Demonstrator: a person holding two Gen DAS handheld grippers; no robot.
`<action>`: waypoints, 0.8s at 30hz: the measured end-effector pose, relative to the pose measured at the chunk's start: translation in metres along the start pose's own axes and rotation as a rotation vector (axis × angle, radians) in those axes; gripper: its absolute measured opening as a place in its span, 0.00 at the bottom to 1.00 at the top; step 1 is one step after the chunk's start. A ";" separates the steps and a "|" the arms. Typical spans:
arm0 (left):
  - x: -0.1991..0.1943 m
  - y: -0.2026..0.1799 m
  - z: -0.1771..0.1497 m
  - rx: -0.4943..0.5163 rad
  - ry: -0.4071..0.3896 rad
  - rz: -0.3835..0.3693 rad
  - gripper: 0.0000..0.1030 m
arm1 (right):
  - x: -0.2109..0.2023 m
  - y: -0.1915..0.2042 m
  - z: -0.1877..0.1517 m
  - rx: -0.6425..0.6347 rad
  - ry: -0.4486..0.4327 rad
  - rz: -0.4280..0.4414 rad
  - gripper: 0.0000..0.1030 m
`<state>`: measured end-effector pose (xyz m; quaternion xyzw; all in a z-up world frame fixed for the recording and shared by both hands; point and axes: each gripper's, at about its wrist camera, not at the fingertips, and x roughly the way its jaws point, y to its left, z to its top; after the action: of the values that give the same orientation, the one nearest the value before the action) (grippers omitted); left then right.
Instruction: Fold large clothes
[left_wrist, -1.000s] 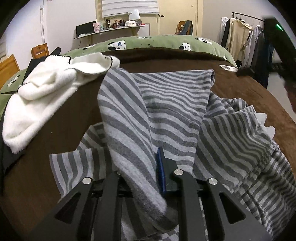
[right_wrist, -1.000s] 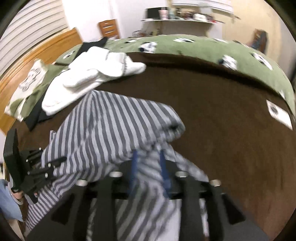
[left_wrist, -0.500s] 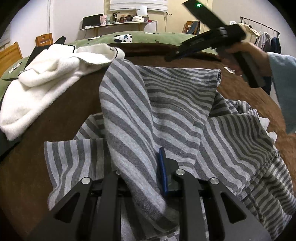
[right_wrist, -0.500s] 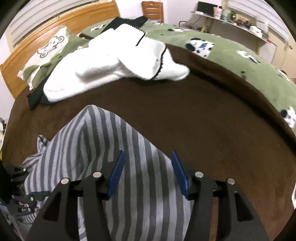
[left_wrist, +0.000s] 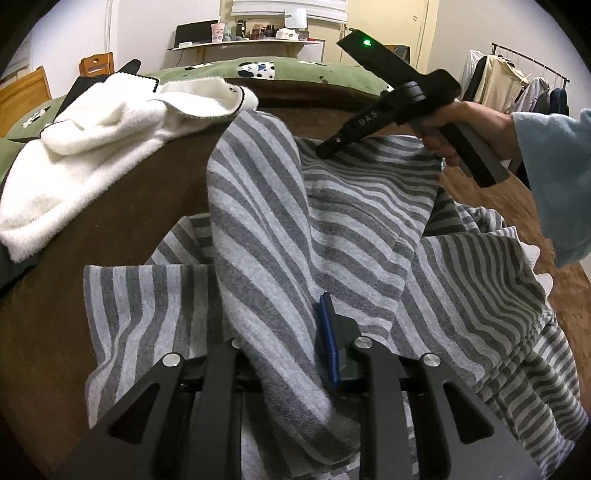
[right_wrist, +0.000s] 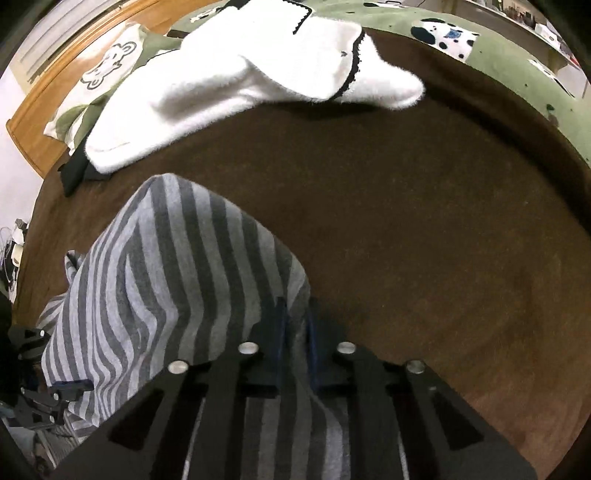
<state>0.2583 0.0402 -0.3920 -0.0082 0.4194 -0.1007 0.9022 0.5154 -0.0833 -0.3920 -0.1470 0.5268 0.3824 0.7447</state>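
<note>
We pinch the grey-striped knit garment (left_wrist: 280, 229) in both jaws, left gripper (left_wrist: 291, 343) easing slightly, right gripper (right_wrist: 295, 332) just clamped, to tension the fold edge.

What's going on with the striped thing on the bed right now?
A person is folding a grey striped garment on a brown blanket, one handheld gripper in each hand. The left gripper has a fold of it between its fingers near the front edge. The right gripper has just been closing and now pinches the far corner. A white fleece garment lies apart, farther up the bed.
</note>
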 end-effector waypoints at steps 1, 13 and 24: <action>0.000 0.000 0.000 0.002 0.001 -0.001 0.24 | -0.002 0.001 -0.002 -0.003 -0.009 -0.005 0.08; -0.003 -0.003 0.006 0.057 0.009 0.021 0.25 | -0.067 0.019 -0.013 -0.001 -0.155 -0.062 0.07; -0.011 0.005 0.017 0.167 -0.011 0.059 0.32 | -0.163 0.073 -0.080 0.010 -0.312 -0.135 0.07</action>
<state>0.2656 0.0463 -0.3732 0.0787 0.4045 -0.1086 0.9046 0.3841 -0.1522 -0.2648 -0.1174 0.3957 0.3473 0.8420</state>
